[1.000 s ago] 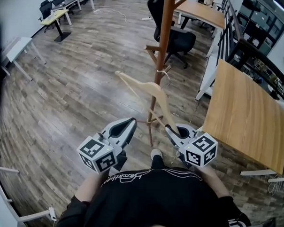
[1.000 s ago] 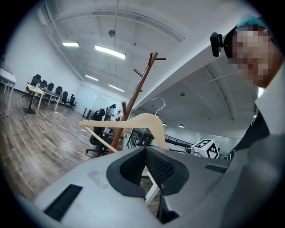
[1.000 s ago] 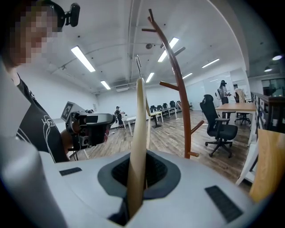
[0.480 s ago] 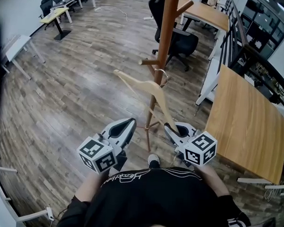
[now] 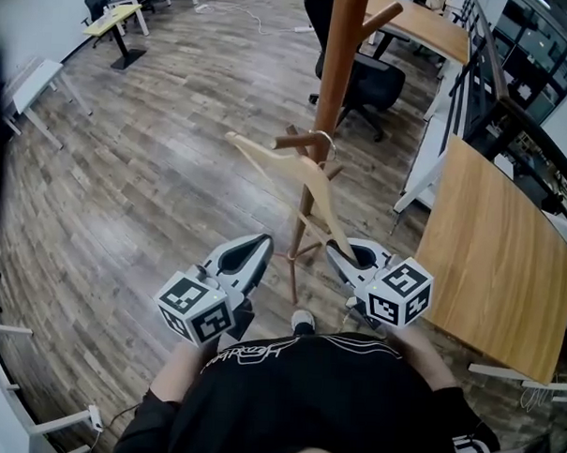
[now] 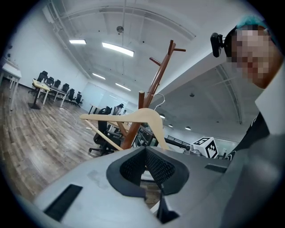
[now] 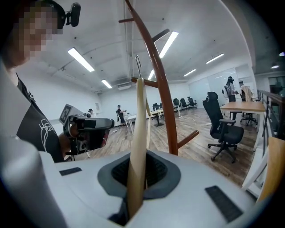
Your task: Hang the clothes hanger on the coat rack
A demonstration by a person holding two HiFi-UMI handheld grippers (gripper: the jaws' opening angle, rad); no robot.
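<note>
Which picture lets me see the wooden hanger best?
The head view: the whole hanger shows from above, one end in the right gripper, its hook by the coat rack. The left gripper view shows it side-on, its near end hidden. The right gripper view shows only its thin edge, clamped between the jaws.

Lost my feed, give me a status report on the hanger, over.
Right gripper shut on hanger end. Left gripper shut, empty. Hook at coat rack peg, seating unclear. Nothing blocking.
</note>
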